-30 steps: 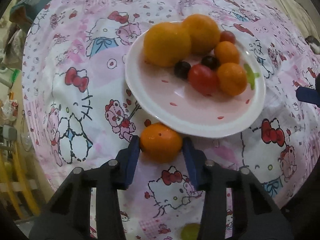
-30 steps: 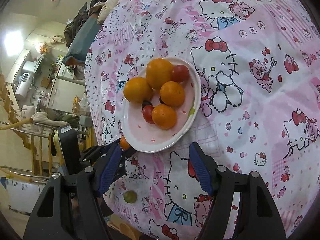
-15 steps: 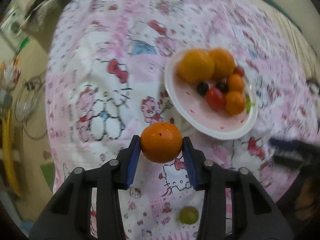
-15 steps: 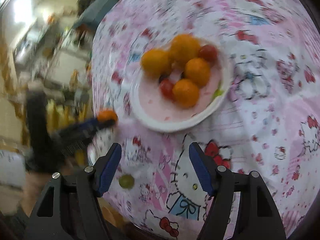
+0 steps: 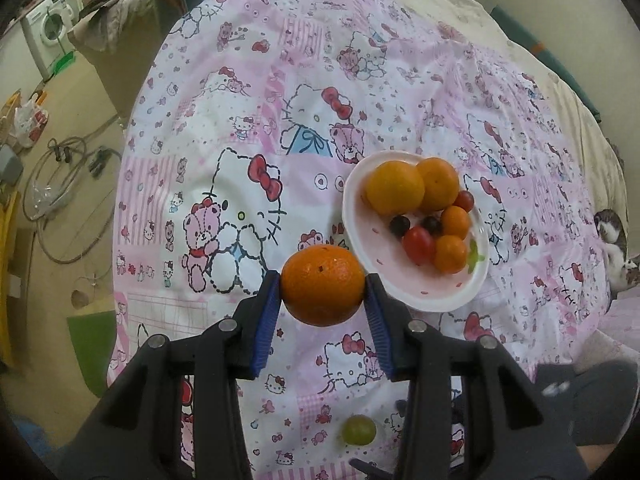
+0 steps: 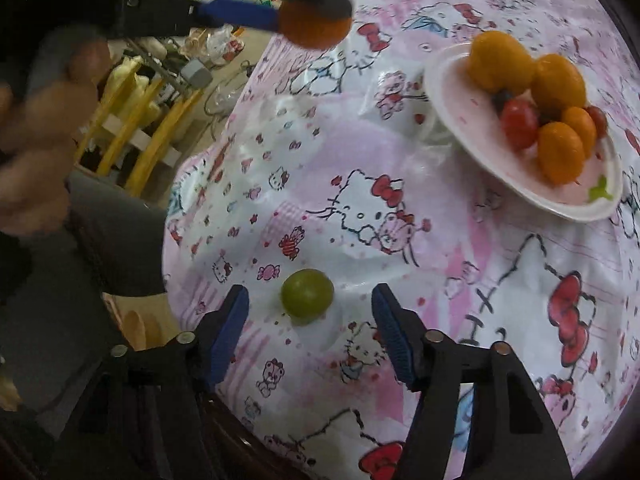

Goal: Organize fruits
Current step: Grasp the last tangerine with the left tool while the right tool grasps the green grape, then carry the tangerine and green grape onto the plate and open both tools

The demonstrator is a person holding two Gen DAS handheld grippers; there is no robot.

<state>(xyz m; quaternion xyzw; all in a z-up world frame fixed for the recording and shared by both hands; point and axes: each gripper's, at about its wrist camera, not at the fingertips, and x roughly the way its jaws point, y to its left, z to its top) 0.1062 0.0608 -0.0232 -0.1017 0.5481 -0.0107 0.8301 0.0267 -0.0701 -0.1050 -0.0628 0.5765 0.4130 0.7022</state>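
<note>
My left gripper point(image 5: 323, 290) is shut on an orange point(image 5: 322, 285) and holds it high above the table, left of the white plate point(image 5: 424, 292). The plate holds two big oranges point(image 5: 394, 193), small oranges, a red tomato point(image 5: 418, 245) and dark grapes. In the right wrist view the held orange point(image 6: 314, 26) shows at the top. My right gripper point(image 6: 310, 312) is open, low over the cloth, with a green grape point(image 6: 307, 297) between its jaws, untouched. The grape also shows in the left wrist view point(image 5: 359, 430).
A pink Hello Kitty cloth point(image 5: 256, 184) covers the round table. The plate point(image 6: 472, 136) lies to the right in the right wrist view. The table edge is close on the left, with a grey chair point(image 6: 112, 240) and yellow bars point(image 6: 132, 120) beyond it.
My left gripper lifted the orange off the cloth and rose well above the table. My right gripper moved down and left to straddle the green grape.
</note>
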